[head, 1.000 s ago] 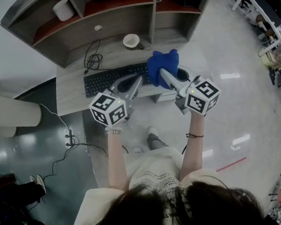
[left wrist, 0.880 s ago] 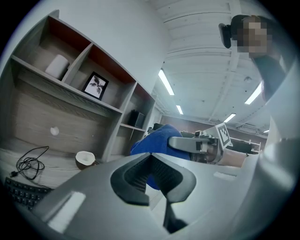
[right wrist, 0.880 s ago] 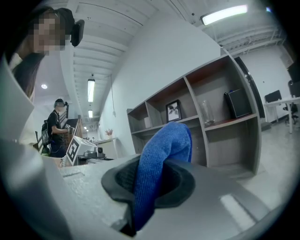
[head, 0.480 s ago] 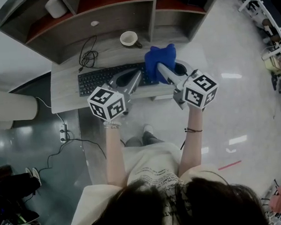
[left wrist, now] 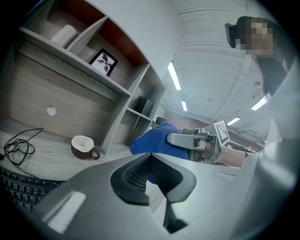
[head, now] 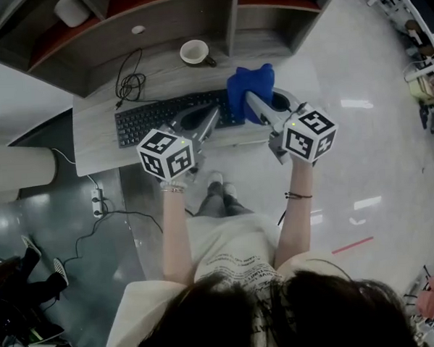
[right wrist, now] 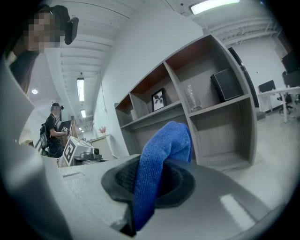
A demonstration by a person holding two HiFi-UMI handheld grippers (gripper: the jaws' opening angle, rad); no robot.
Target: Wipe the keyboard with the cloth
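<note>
A black keyboard [head: 156, 116] lies on the grey desk [head: 100, 150]; its keys show at the lower left of the left gripper view [left wrist: 23, 187]. My right gripper [head: 248, 96] is shut on a blue cloth [head: 250, 87], which hangs over the keyboard's right end. The cloth is pinched between the pads [right wrist: 150, 187] and rises above them [right wrist: 166, 145]. My left gripper [head: 215, 112] is shut on nothing [left wrist: 150, 159], just left of the cloth [left wrist: 152, 139] and above the keyboard's right part. The right gripper [left wrist: 187, 139] also shows there.
A brown cup [head: 194, 52] stands behind the keyboard, near the shelf unit [head: 231, 23]. A coiled black cable [head: 129, 83] lies at the back left. A dark round object [head: 282, 100] sits right of the cloth. A pale cylinder [head: 17, 172] stands on the floor at left.
The head camera has shifted, so the desk sits higher in view. Both grippers keep about the same place over the keyboard's right end, with the cloth still held.
</note>
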